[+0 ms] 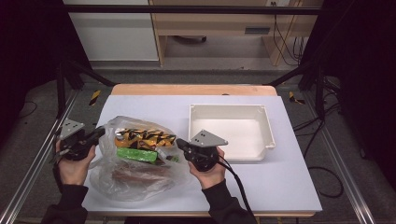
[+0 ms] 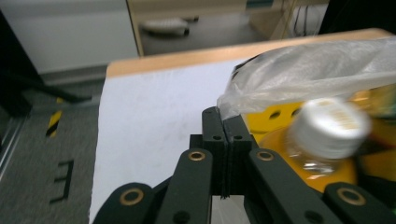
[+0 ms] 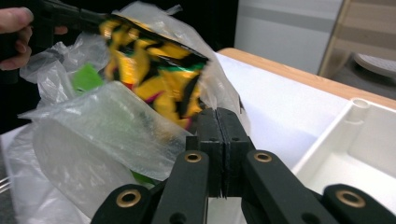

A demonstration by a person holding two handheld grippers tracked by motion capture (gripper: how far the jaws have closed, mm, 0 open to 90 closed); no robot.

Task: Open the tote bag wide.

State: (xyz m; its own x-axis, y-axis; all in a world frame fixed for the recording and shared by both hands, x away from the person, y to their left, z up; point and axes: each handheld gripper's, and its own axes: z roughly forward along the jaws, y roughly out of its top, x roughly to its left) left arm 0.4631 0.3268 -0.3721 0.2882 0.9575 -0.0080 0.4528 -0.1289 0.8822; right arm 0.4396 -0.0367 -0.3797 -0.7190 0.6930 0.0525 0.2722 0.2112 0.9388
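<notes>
Two tools (image 1: 100, 133) (image 1: 180, 143) clamped on plastic bag (image 1: 135, 179) edges.

No word, brand name or number can be read. The bottle cap (image 2: 332, 122) carries gold markings, too blurred to make out. The yellow and black snack packet (image 1: 144, 137) has a bold pattern but no letters that can be told. Yellow and black hazard stripes (image 2: 54, 122) mark the floor beside the table.
</notes>
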